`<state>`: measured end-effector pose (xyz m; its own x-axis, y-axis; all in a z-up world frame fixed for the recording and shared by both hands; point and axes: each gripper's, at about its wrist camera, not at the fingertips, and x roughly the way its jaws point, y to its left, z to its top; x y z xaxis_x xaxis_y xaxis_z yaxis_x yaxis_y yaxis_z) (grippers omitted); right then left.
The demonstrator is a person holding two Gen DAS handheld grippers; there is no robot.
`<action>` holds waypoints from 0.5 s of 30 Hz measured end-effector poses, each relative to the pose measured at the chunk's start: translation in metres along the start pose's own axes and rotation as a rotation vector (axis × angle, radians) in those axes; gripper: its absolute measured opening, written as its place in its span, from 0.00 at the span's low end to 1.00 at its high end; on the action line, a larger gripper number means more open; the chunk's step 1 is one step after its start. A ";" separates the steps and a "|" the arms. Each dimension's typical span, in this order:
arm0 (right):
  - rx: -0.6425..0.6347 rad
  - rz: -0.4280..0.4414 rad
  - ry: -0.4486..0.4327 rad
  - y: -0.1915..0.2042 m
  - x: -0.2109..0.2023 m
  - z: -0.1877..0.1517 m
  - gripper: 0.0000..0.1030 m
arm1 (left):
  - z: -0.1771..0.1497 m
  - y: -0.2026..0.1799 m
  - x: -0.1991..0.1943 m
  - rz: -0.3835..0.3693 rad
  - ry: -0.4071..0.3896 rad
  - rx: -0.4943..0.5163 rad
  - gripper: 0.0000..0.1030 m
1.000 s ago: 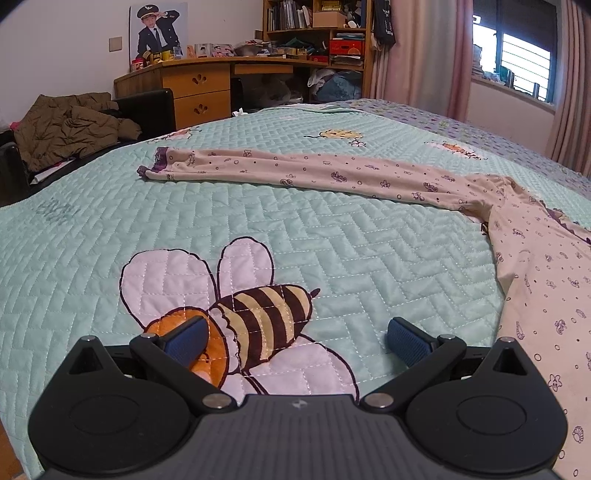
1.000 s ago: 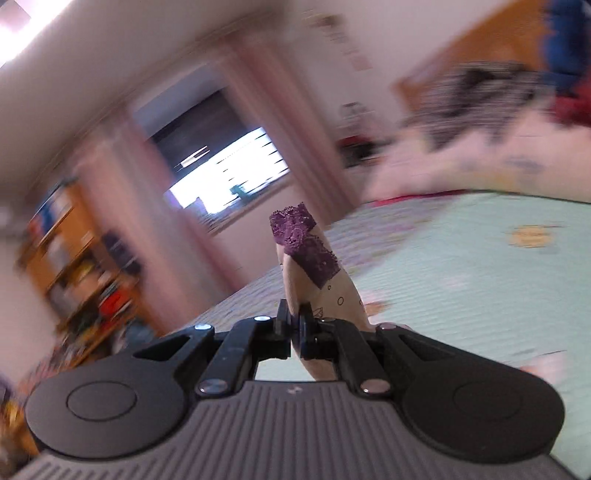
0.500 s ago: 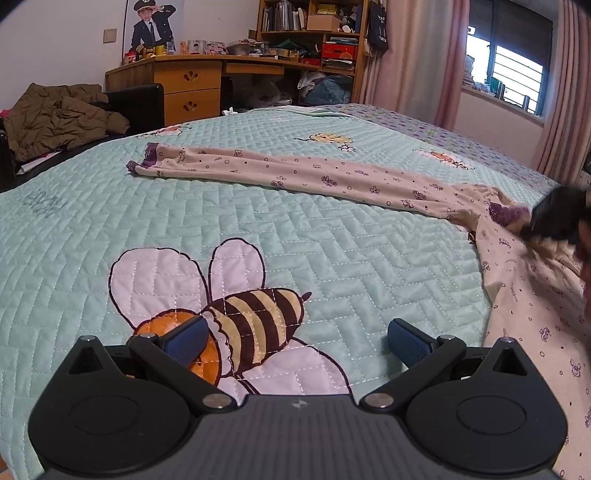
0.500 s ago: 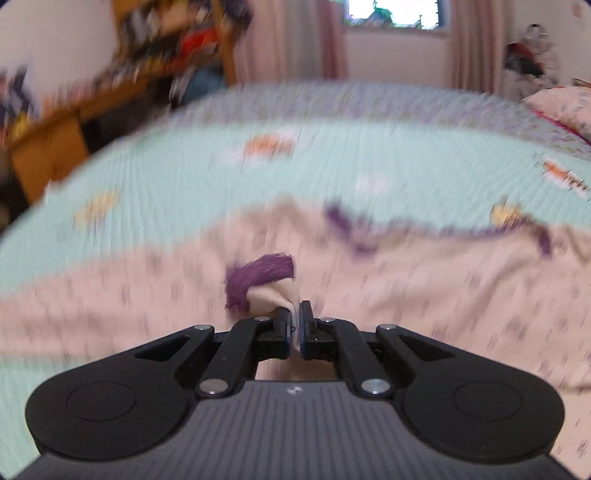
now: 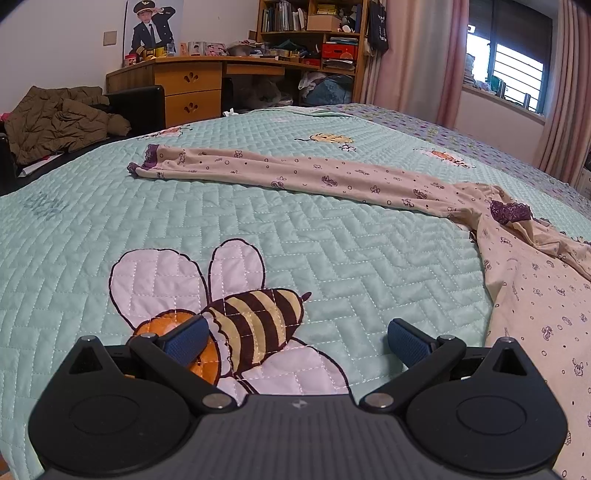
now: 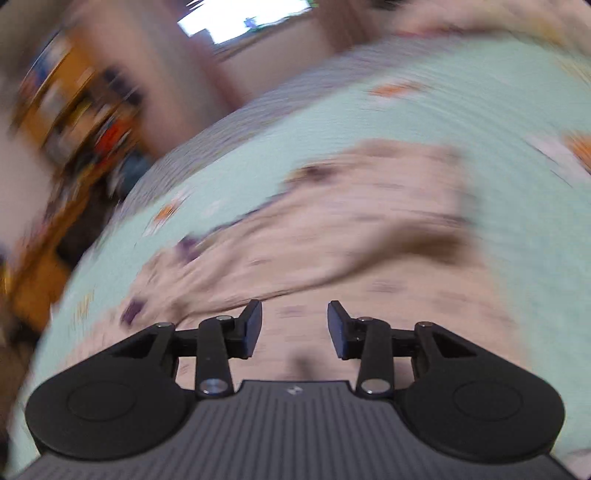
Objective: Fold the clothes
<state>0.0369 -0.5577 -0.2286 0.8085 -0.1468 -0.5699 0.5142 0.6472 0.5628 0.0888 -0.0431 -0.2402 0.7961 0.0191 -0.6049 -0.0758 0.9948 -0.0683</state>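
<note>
A beige long-sleeved top [image 5: 535, 295] with small purple prints lies on the mint quilted bed cover [image 5: 147, 221]. One sleeve [image 5: 295, 177] stretches out to the far left, ending in a purple lace cuff [image 5: 151, 158]. The other sleeve's purple cuff [image 5: 509, 212] lies folded onto the body near the shoulder. My left gripper [image 5: 295, 338] is open and empty, low over the bee picture [image 5: 236, 317], left of the top. My right gripper [image 6: 294, 325] is open and empty just above the top [image 6: 369, 229]; that view is blurred by motion.
A wooden desk [image 5: 192, 85] and bookshelf [image 5: 314, 33] stand beyond the bed's far edge. A brown jacket [image 5: 55, 118] lies on a dark chair at the far left. Pink curtains [image 5: 410, 59] and a window [image 5: 517, 62] are at the right.
My right gripper brought the purple-cuffed sleeve down onto the top's body, opened and let it go, then swung back out of the left view. My left gripper stayed open, shifting slightly.
</note>
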 end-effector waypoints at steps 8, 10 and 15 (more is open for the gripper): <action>-0.054 0.201 0.019 0.087 0.046 0.008 0.45 | -0.001 -0.002 -0.001 0.015 -0.007 0.010 0.99; -0.126 0.171 0.043 0.132 0.086 0.001 0.45 | -0.002 -0.002 -0.001 0.016 -0.008 0.012 0.99; -0.372 0.130 0.196 0.225 0.156 -0.068 0.47 | -0.002 -0.004 0.001 0.021 -0.005 0.021 0.99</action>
<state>0.2591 -0.3840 -0.2315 0.7716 0.0753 -0.6316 0.2444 0.8817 0.4036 0.0889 -0.0471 -0.2416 0.7974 0.0402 -0.6021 -0.0798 0.9960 -0.0392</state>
